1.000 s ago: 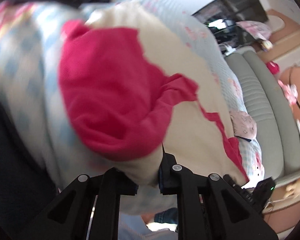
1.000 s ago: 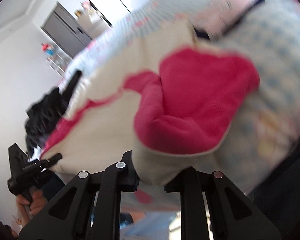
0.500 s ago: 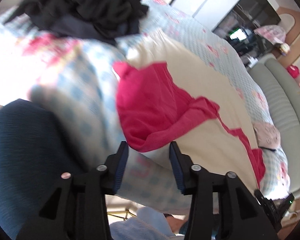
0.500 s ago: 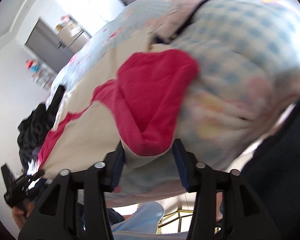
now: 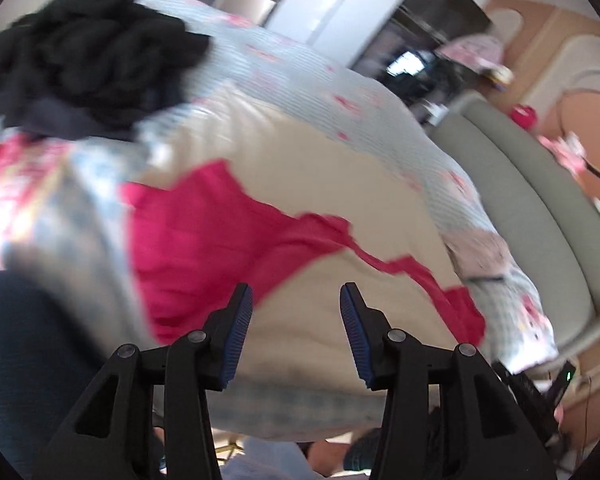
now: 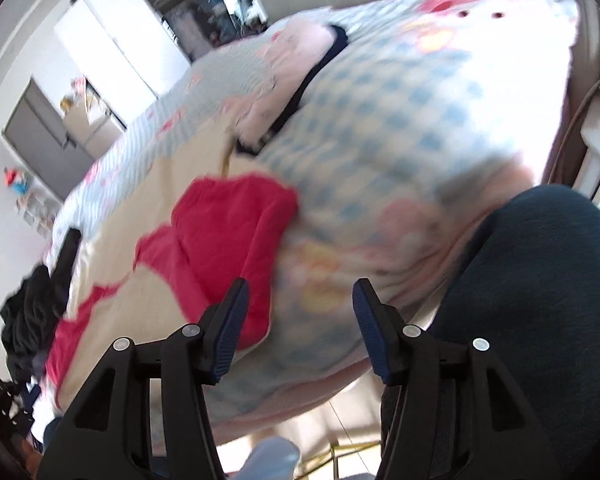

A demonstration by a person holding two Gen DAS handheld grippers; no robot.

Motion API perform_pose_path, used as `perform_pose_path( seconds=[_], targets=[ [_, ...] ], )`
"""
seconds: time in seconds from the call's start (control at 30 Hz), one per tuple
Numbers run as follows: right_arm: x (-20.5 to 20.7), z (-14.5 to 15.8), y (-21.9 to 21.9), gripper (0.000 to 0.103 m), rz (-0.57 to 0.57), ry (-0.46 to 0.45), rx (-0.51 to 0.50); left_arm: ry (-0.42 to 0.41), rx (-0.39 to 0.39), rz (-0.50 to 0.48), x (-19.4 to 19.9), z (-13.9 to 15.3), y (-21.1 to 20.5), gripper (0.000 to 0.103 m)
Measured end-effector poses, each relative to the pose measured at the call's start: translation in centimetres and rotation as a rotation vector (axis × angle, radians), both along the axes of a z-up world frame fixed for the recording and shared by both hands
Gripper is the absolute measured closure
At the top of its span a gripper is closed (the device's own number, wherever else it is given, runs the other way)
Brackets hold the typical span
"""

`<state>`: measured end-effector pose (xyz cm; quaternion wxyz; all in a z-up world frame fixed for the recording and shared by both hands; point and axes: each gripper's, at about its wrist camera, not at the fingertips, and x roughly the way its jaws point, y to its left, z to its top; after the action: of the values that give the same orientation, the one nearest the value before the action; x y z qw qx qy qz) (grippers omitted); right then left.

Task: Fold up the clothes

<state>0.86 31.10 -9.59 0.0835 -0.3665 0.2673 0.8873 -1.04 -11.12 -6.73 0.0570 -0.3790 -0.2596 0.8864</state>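
Fingers [image 5: 236, 332] of both grippers stand apart, gripping nothing, so the cream-and-red garment [image 5: 312, 320] lies spread flat on the bed [image 5: 300, 80].

Bright bedroom, as I see it.
A checked blue bedspread [image 6: 400, 128] fills my views; grey-green sofa [image 5: 540, 216] beside it, white wardrobe doors [image 6: 112, 52] beyond.

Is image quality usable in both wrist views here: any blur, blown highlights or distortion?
Left wrist view: motion blur smears the cream and red garment and black clothes pile; the left tool stays sharp. Right wrist view: the checked bedcover is blown out at upper right; the right tool stays sharp. Fisheye bending in both.
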Motion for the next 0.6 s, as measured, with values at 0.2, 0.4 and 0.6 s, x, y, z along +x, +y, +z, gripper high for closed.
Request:
perform_pose_path(
  seconds=[0.2, 0.4, 0.6],
  targets=[
    [-1.7, 3.0, -3.1, 0.046, 0.179, 0.099, 0.059, -0.02, -0.142, -0.197, -2.8, -1.3, 5.4, 0.055],
    [-4.5, 3.7, -11.7, 0.046, 0.549, 0.097, 0.252, -0.053, -0.408, -0.304, -3.9, -3.3, 9.5, 0.05],
    [-4.7, -1.7, -17.7, 0.047, 0.731, -0.023, 0.272, -0.122, -0.355, -0.305, -3.9, -5.5, 8.2, 0.049]
  ],
)
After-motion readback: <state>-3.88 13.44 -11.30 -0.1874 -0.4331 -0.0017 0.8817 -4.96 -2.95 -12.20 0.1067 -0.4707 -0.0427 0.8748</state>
